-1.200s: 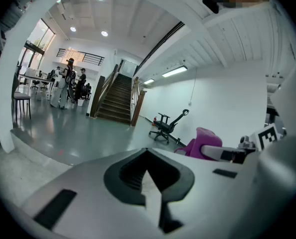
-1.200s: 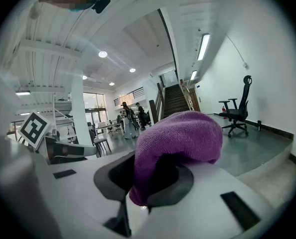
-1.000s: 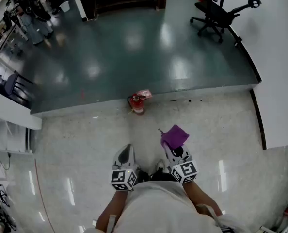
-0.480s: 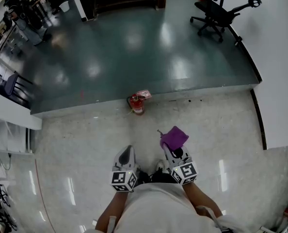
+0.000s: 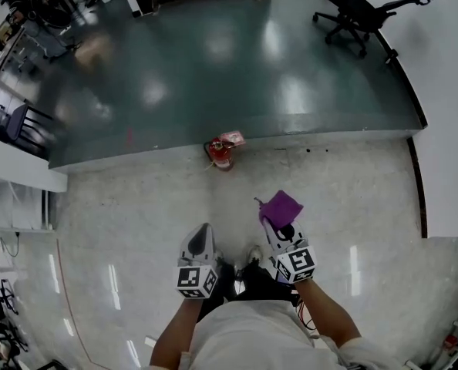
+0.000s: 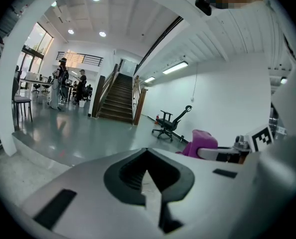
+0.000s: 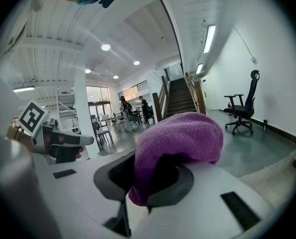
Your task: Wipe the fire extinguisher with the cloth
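Observation:
A small red fire extinguisher (image 5: 221,153) stands on the pale floor at the edge of the dark green floor, straight ahead of me, with a pink tag beside it. My right gripper (image 5: 273,216) is shut on a purple cloth (image 5: 280,206), which bunches over its jaws (image 7: 180,143). My left gripper (image 5: 201,236) is shut with nothing in it; its jaws meet in the left gripper view (image 6: 150,183). Both grippers hang low in front of my body, well short of the extinguisher.
A black office chair (image 5: 360,6) stands at the far right by the white wall (image 5: 445,91). A staircase (image 6: 119,99) rises at the back. Desks, a chair (image 5: 21,126) and people (image 6: 61,83) fill the far left. A white counter edge (image 5: 17,168) juts in on the left.
I have stepped forward: the extinguisher and floor edge sit a little nearer in the head view. Both grippers keep their pose, cloth still held.

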### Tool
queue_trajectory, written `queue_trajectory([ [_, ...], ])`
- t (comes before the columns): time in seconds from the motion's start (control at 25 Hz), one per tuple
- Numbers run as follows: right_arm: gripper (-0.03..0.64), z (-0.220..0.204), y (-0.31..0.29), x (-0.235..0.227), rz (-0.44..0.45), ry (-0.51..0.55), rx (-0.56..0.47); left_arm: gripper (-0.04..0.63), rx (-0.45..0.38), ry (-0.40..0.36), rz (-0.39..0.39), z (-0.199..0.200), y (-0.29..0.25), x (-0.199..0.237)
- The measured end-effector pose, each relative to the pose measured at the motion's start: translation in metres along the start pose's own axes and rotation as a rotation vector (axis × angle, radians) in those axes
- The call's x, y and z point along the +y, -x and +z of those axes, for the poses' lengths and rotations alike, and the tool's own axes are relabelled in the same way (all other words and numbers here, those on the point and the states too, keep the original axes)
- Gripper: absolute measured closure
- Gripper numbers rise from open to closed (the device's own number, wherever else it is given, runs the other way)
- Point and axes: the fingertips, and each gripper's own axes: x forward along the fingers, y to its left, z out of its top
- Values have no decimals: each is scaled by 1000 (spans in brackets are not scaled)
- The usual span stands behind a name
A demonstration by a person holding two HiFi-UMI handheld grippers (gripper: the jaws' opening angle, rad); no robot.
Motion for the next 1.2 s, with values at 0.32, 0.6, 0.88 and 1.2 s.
queue_trajectory([
  [0.32, 555, 19, -53, -8, -2, 63, -22, 591, -47, -35, -18, 20, -26, 32],
  [0.6, 555, 26, -109, 9, -62, 101, -18, 591, -40, -38, -94, 34, -52, 98],
  [0.88, 555, -1, -166, 13, -82, 145, 4, 591, -6, -80, -175, 17, -89, 144],
  [1.2, 555, -101, -232, -21, -22, 183, 57, 591, -73, -105, -125, -52, -155, 172],
])
